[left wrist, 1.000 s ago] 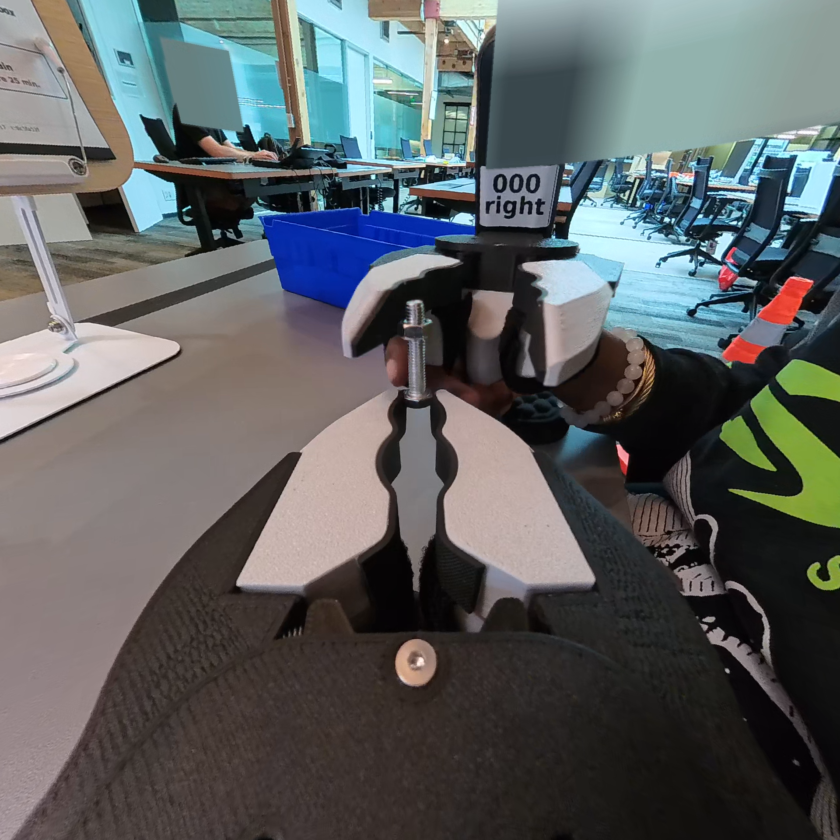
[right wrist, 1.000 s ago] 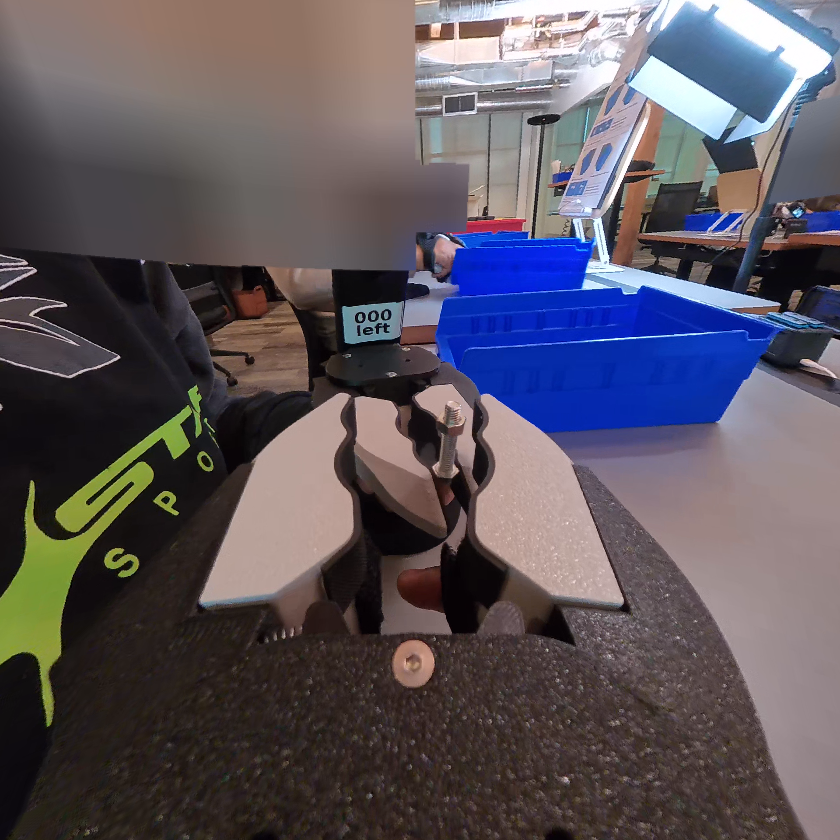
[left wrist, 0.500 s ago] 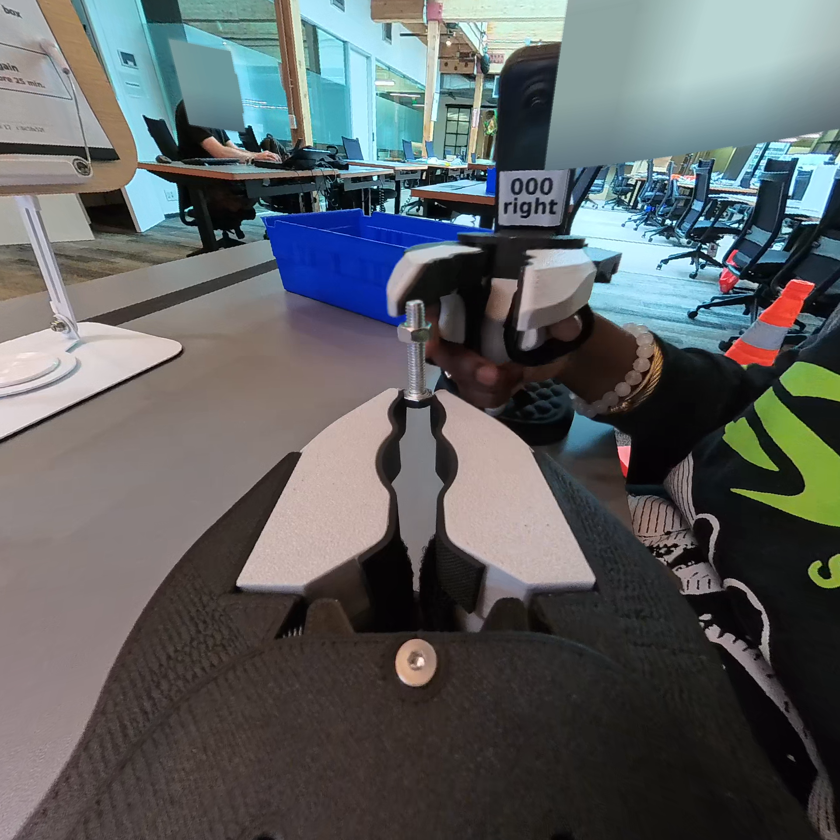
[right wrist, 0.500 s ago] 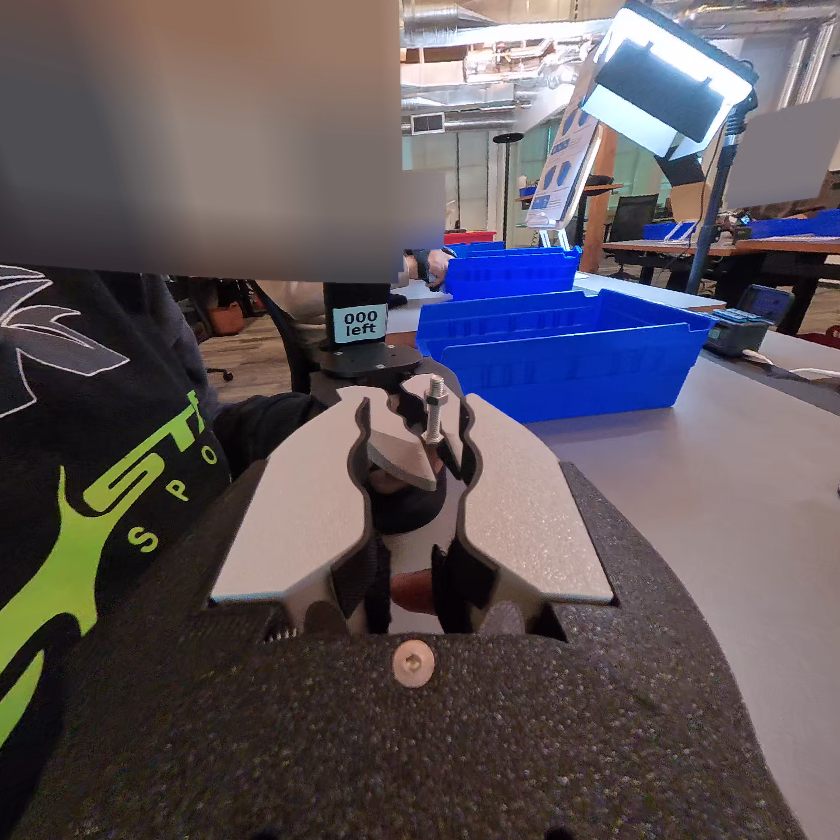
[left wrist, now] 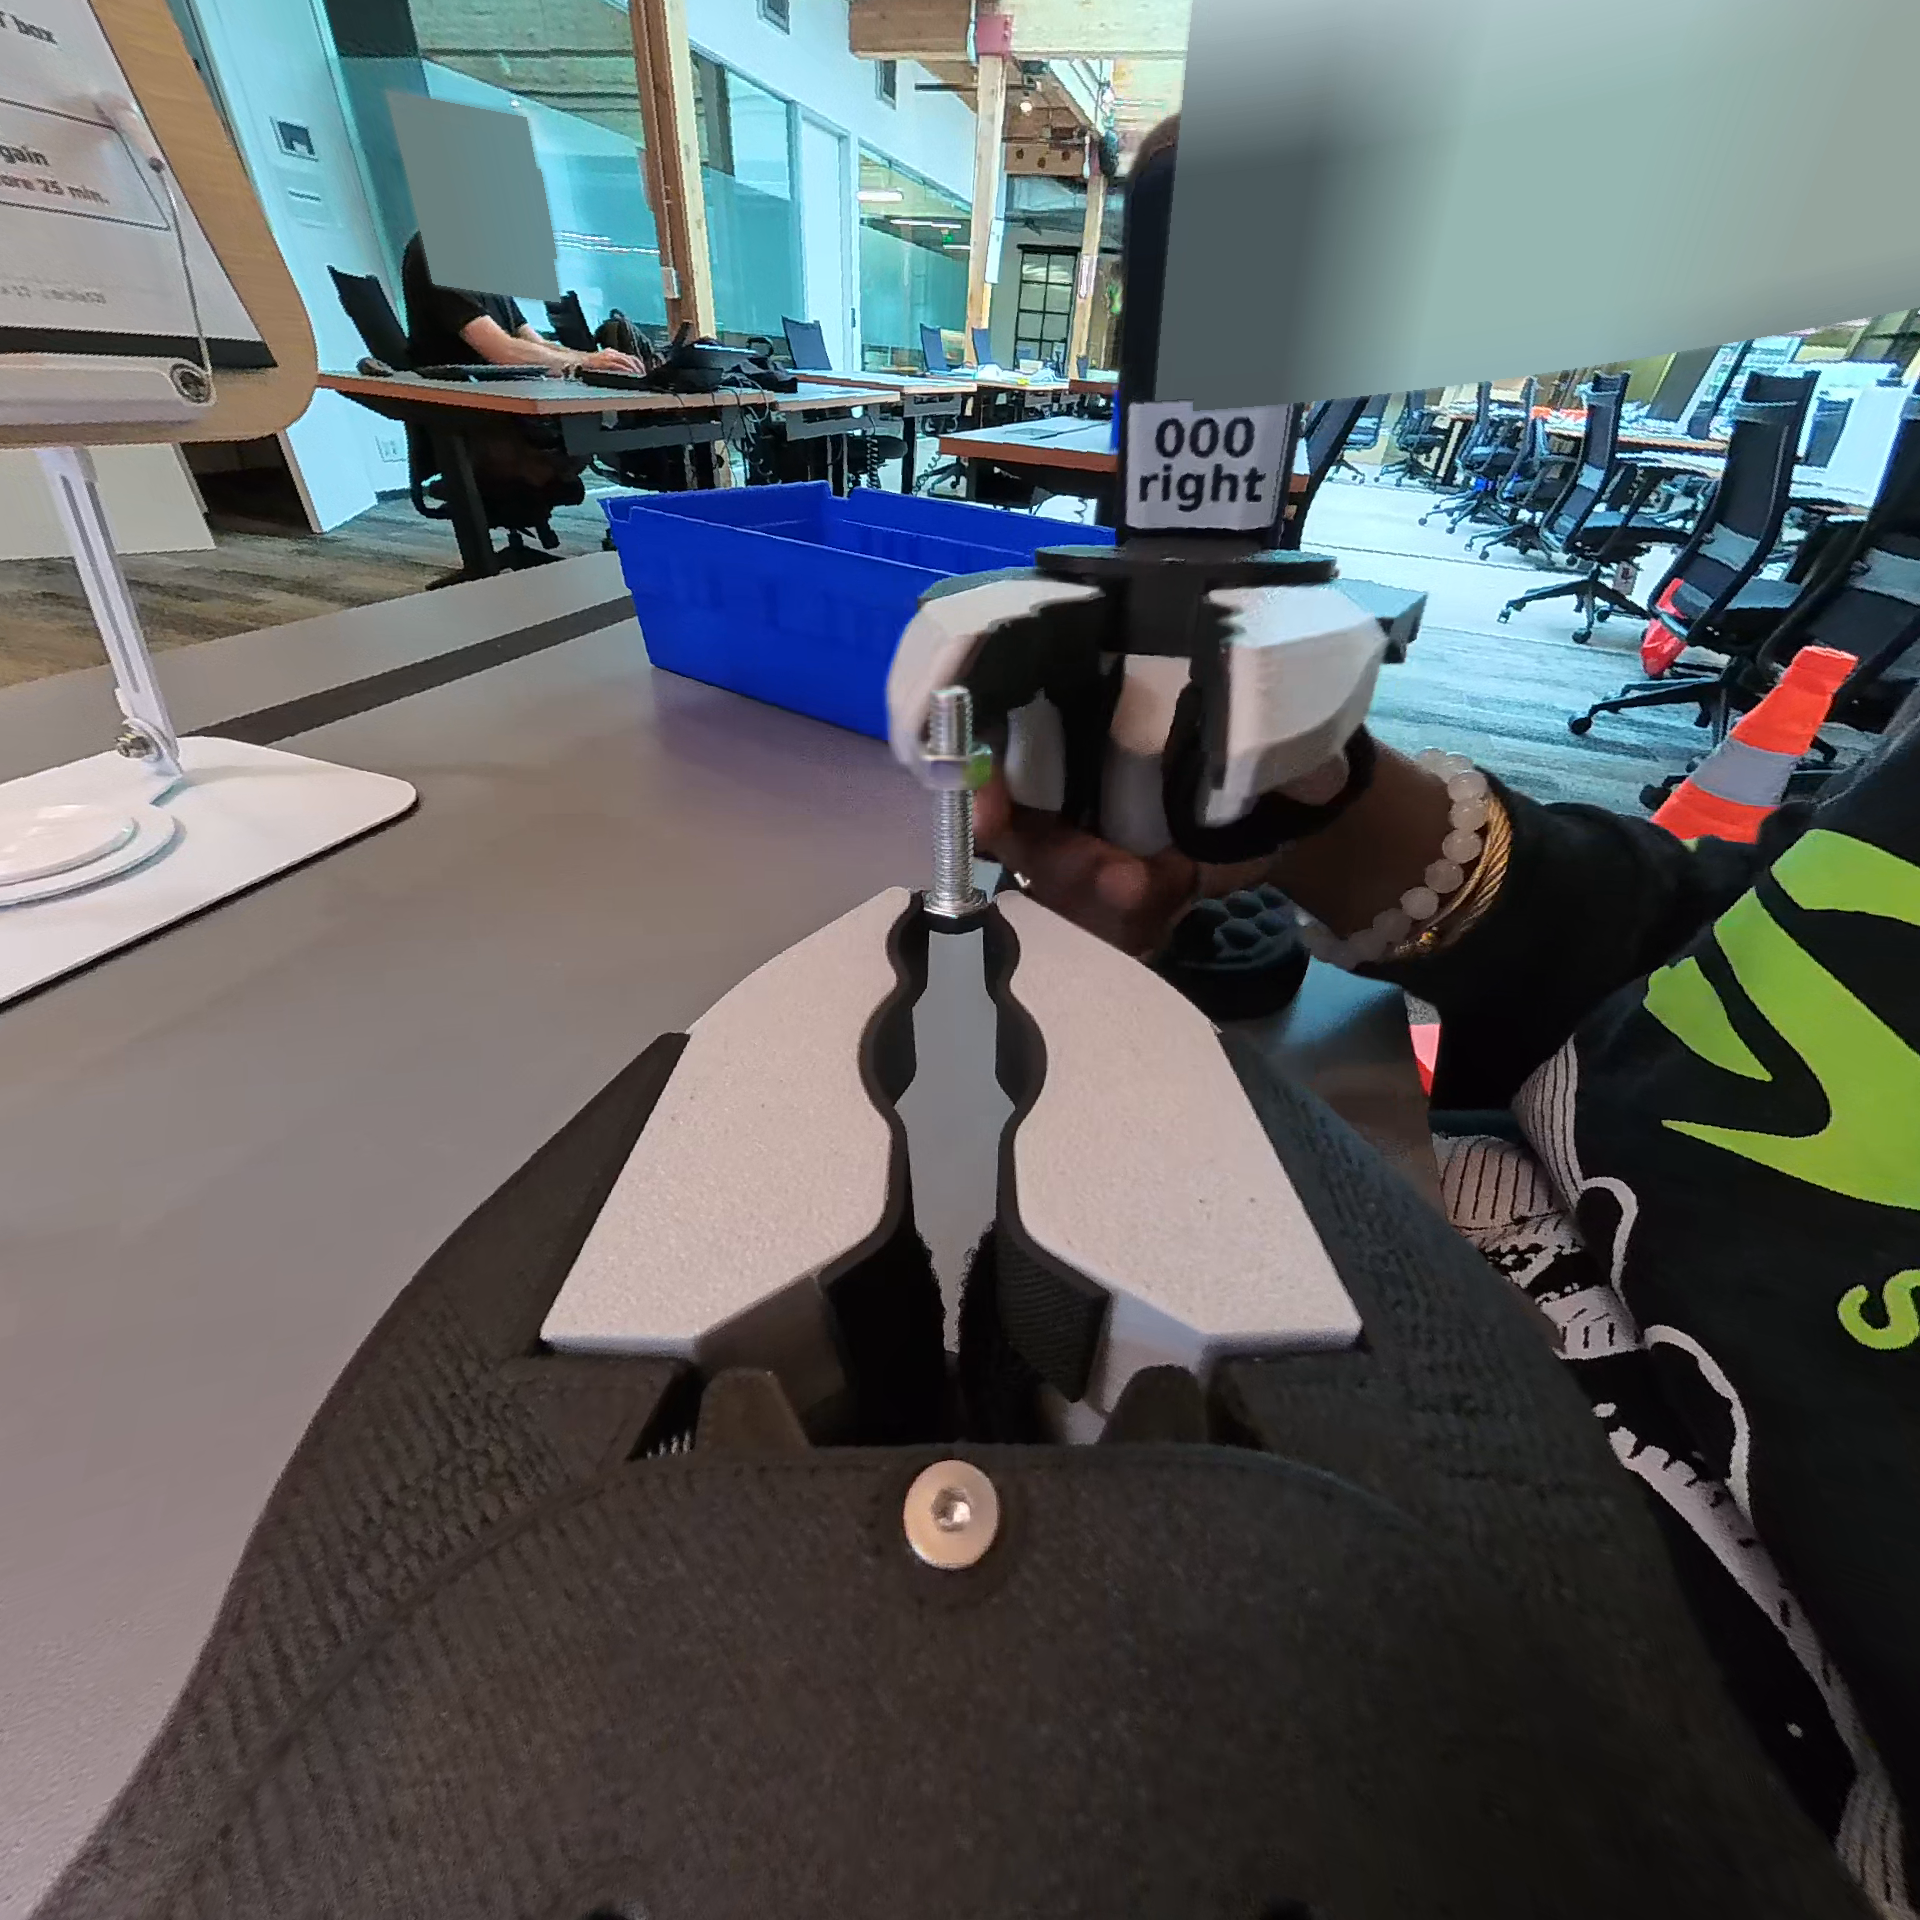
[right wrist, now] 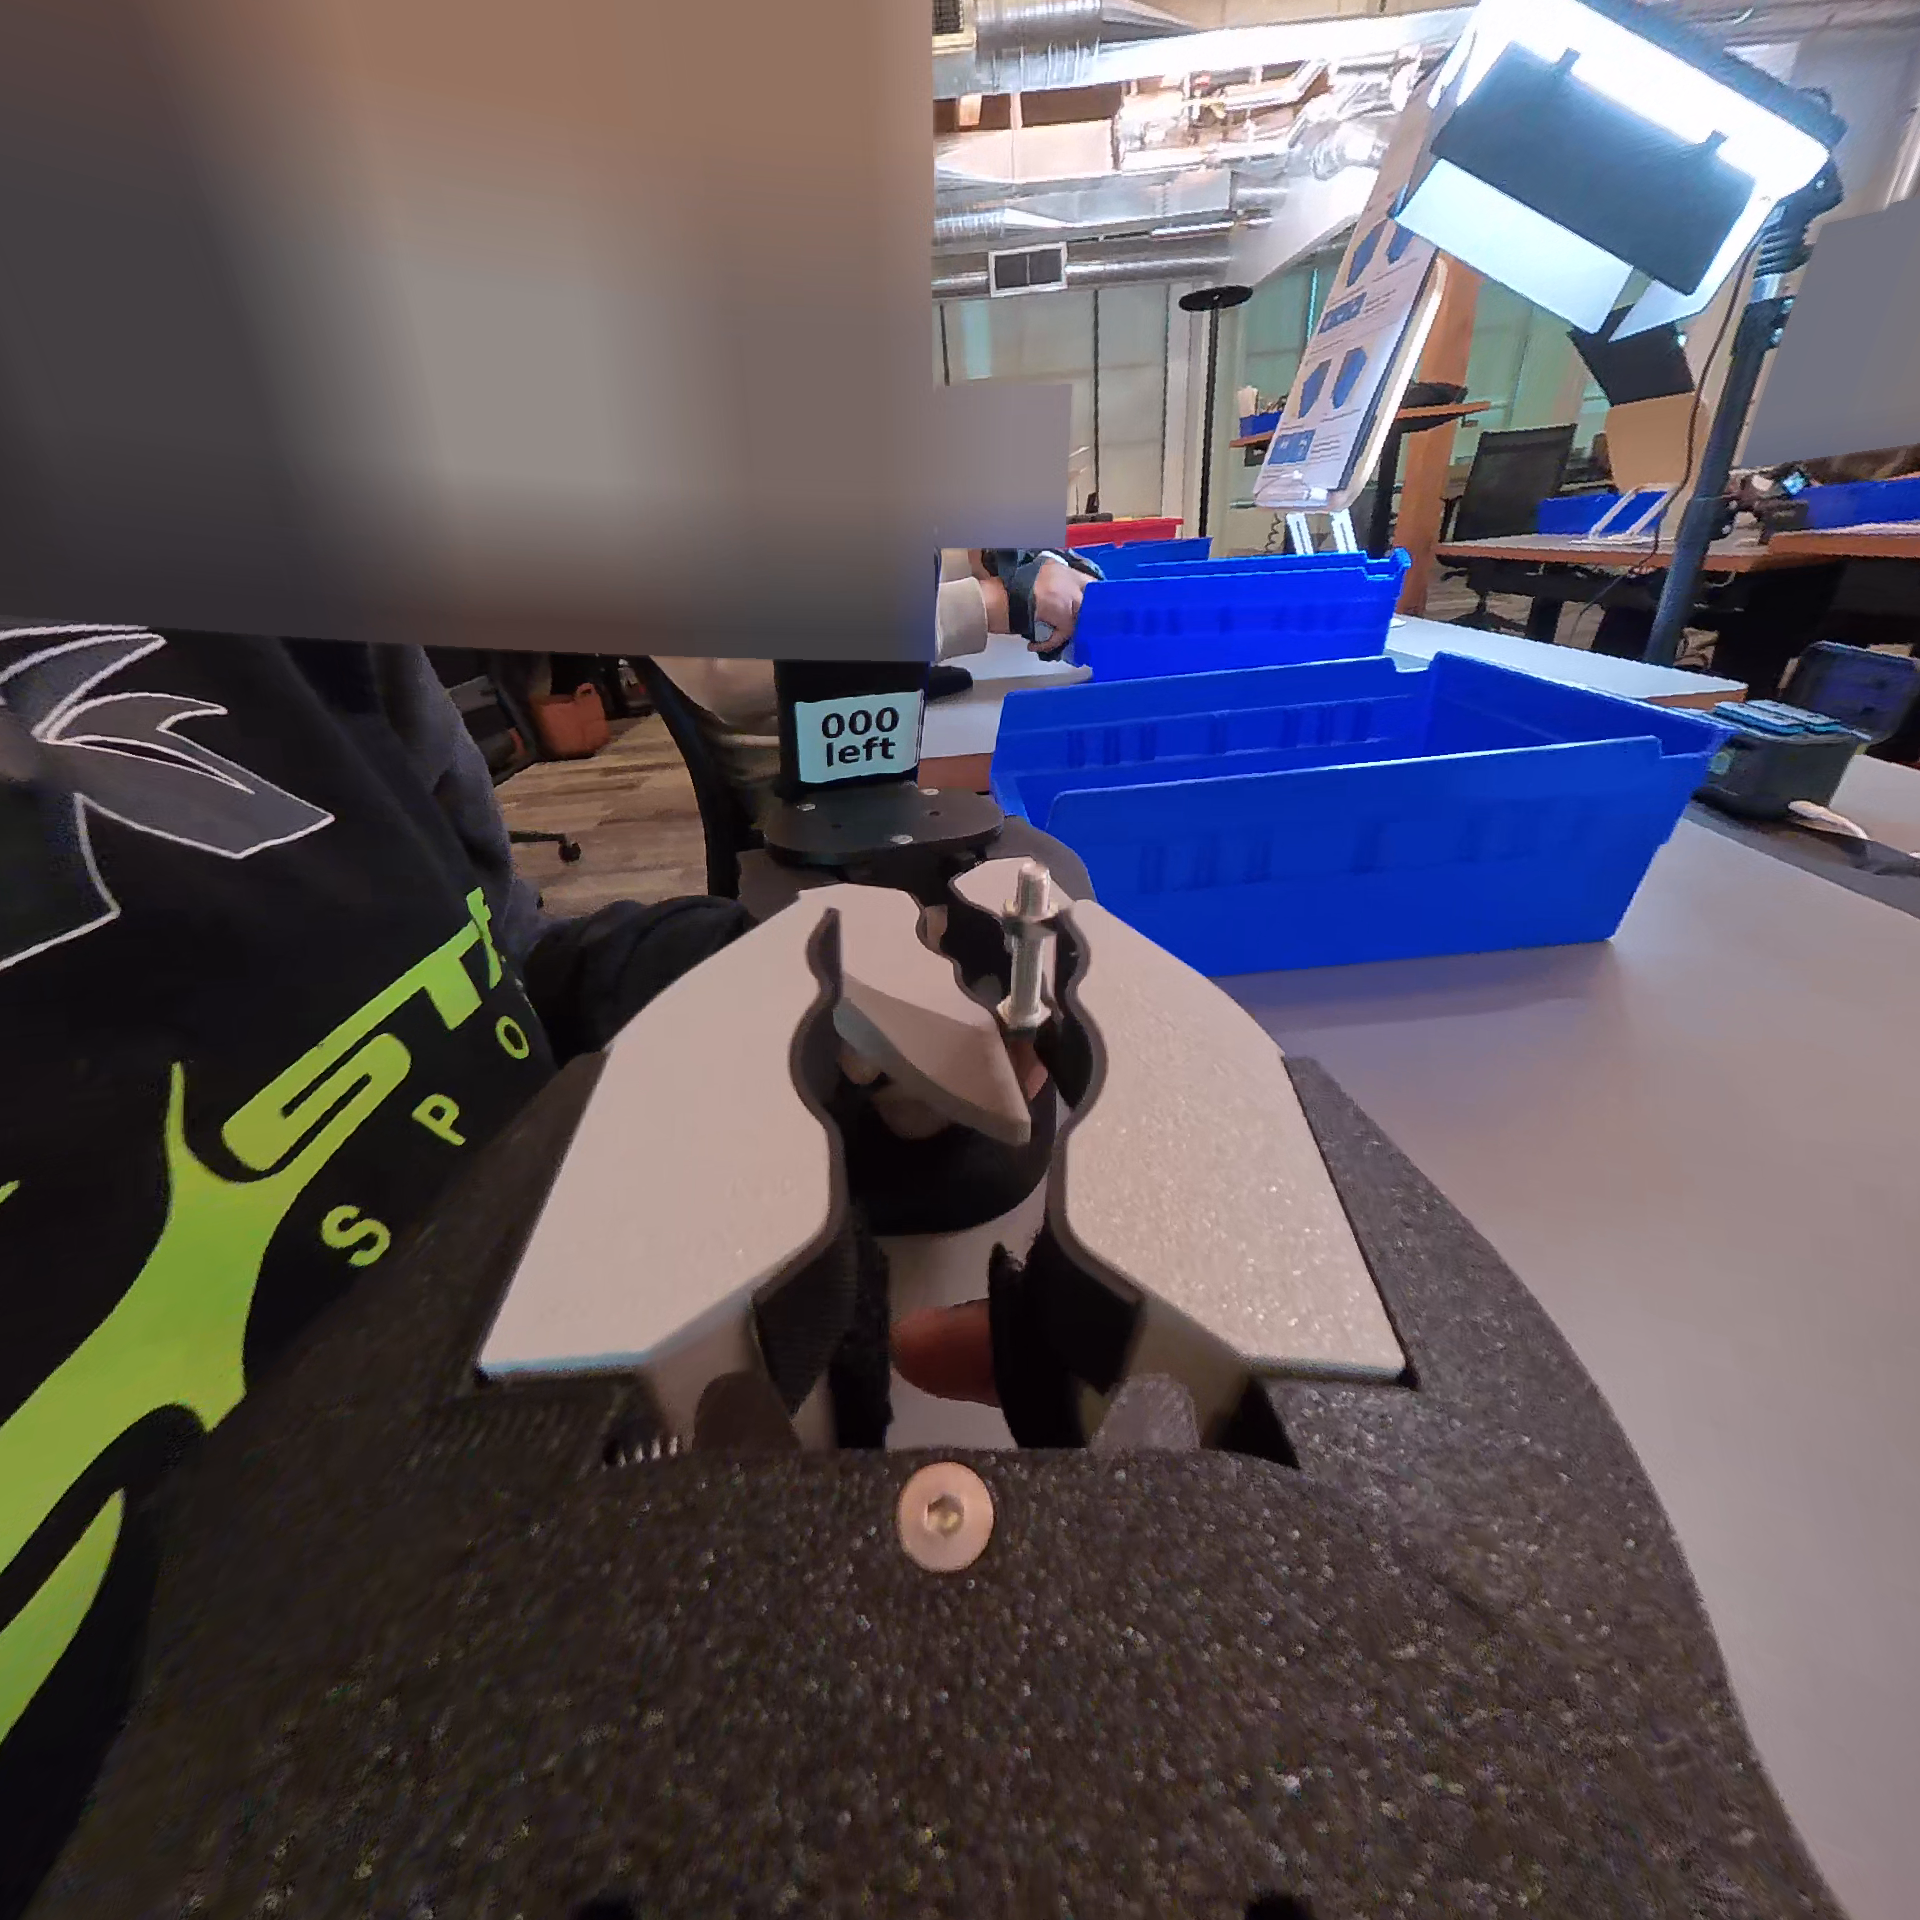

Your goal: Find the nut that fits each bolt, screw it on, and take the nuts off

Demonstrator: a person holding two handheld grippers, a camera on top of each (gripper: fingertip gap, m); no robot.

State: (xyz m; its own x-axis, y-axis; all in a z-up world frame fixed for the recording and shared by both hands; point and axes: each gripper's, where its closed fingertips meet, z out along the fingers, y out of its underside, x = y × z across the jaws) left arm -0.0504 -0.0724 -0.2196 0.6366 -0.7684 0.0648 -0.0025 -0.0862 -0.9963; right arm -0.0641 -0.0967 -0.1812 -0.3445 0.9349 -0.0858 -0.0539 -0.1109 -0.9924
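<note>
We see bare grey worktop (left wrist: 436,1039) on our left claw's (left wrist: 951,914) outer side, up to the white stand base (left wrist: 208,821). Ahead, the blue plastic bin (left wrist: 769,603) blocks the far edge. The upright silver threaded bolt (left wrist: 951,821) stands between both claws, the right claw (right wrist: 951,935) hemming it in closely.

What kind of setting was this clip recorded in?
Most likely an open-plan office used as a workspace: rows of desks with black office chairs, blue parts bins on the grey table, and a studio light panel.
</note>
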